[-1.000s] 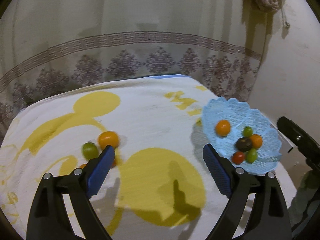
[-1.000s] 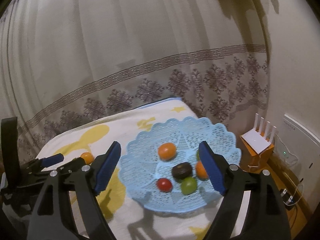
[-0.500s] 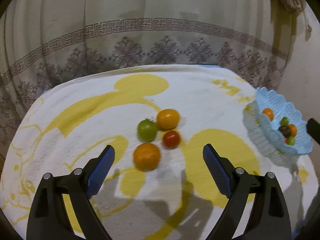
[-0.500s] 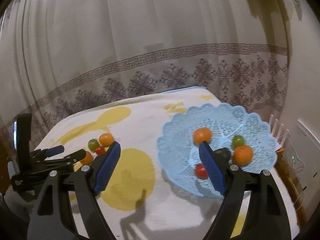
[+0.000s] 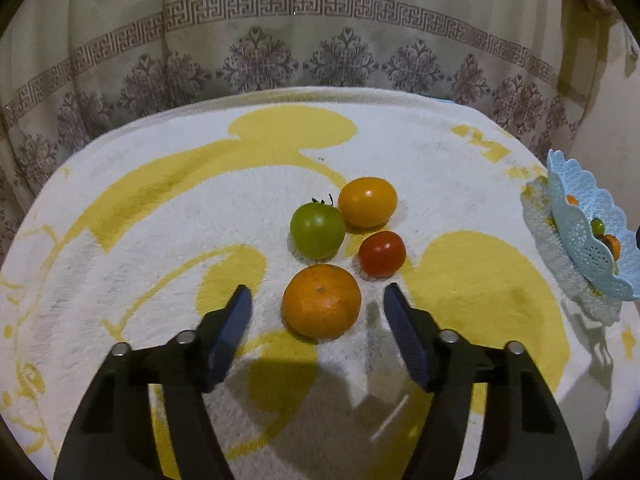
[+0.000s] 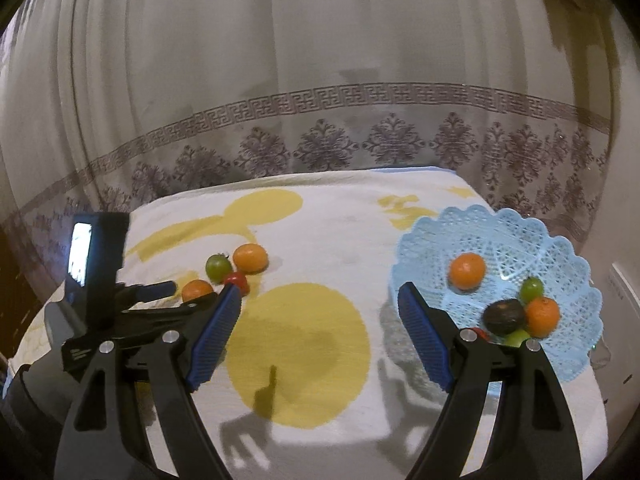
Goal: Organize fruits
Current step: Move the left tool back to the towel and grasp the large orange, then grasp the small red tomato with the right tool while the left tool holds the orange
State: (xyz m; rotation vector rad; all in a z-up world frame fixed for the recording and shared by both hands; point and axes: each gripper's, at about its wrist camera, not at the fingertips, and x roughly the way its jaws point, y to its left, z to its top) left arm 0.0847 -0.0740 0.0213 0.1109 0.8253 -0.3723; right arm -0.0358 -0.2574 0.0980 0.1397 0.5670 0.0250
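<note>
Left gripper (image 5: pixel 318 304) fingers spread wide, flanking the orange (image 5: pixel 321 301) without touching it, low over the yellow-patterned cloth (image 5: pixel 460 280). Just beyond: red tomato (image 5: pixel 382 253), green tomato (image 5: pixel 317 231), yellow-orange fruit (image 5: pixel 367 201). Right gripper (image 6: pixel 320 300) fingers also apart, holding nothing. Blue basket (image 6: pixel 568 264) at right holds 6 fruits. Curtain (image 6: pixel 320 80) behind.

Towel (image 5: pixel 460 168) on table: fluffy cloth, matt white pile with yellow print. Curtain (image 5: pixel 320 20), upper frame: thin woven fabric, matt. Basket (image 6: pixel 560 248), right: pale blue openwork plastic, slight sheen. Mandarin (image 5: pixel 321 301), centre: dimpled, dull-glossy peel. Green tomato (image 5: pixel 317 231), red tomato (image 5: pixel 381 253) and yellow-orange fruit (image 5: pixel 367 201): smooth, shiny skins. Left gripper (image 5: pixel 318 306): matt black plastic arms, ribbed blue pads (image 5: pixel 236 328), bright metal screw heads
</note>
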